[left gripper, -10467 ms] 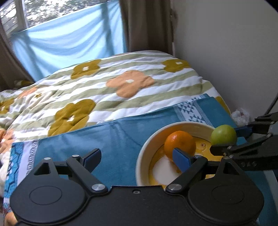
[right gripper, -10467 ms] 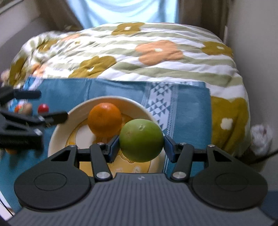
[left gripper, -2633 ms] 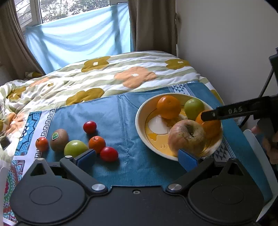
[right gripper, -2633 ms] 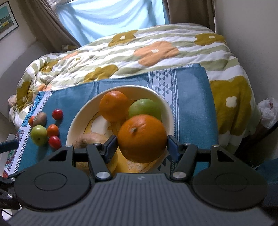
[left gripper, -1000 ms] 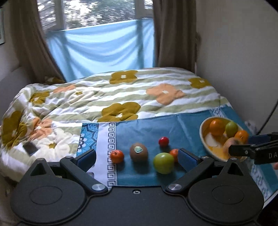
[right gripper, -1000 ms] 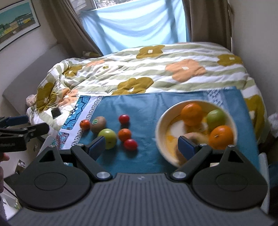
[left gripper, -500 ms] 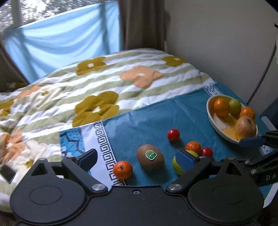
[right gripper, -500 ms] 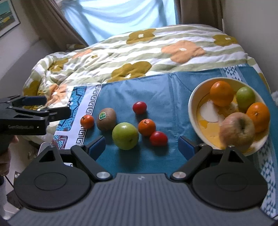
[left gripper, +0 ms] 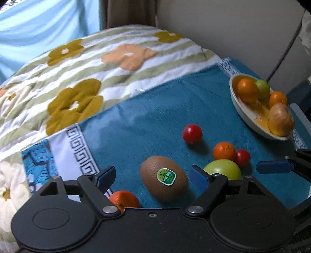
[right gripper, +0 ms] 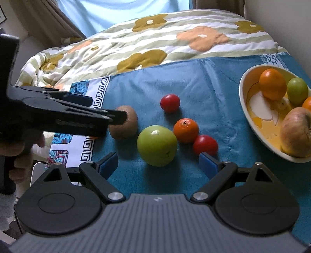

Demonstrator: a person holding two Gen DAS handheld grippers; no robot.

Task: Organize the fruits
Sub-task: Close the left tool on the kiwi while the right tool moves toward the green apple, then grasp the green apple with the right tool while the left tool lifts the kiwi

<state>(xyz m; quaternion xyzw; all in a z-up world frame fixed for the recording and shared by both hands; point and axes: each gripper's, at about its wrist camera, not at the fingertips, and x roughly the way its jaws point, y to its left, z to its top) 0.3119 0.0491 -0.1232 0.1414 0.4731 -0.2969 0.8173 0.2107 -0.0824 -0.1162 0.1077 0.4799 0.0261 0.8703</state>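
Observation:
A brown kiwi point(left gripper: 163, 178) with a green sticker lies on the blue cloth point(left gripper: 147, 120), between the open jaws of my left gripper point(left gripper: 153, 178); it also shows in the right wrist view point(right gripper: 126, 124). A green apple point(right gripper: 157, 145) lies just ahead of my open, empty right gripper point(right gripper: 157, 165). Beside it are a small orange point(right gripper: 186, 130), two red tomatoes point(right gripper: 205, 145) point(right gripper: 170, 103), and another small orange point(left gripper: 124, 200) by the left finger. A cream bowl point(right gripper: 245, 109) at right holds two oranges, a green fruit and a mottled apple point(right gripper: 296, 132).
The cloth covers a surface beside a flowered striped duvet point(left gripper: 81, 77). A wall point(left gripper: 233, 27) stands at the right, and a blue curtain point(right gripper: 124, 11) hangs behind the bed. The cloth's patterned white border point(right gripper: 97, 93) marks its left end.
Both grippers have dropped lower and closer to the loose fruit. The left gripper now straddles the kiwi; the right one faces the green apple. The orange the right gripper held earlier lies in the bowl.

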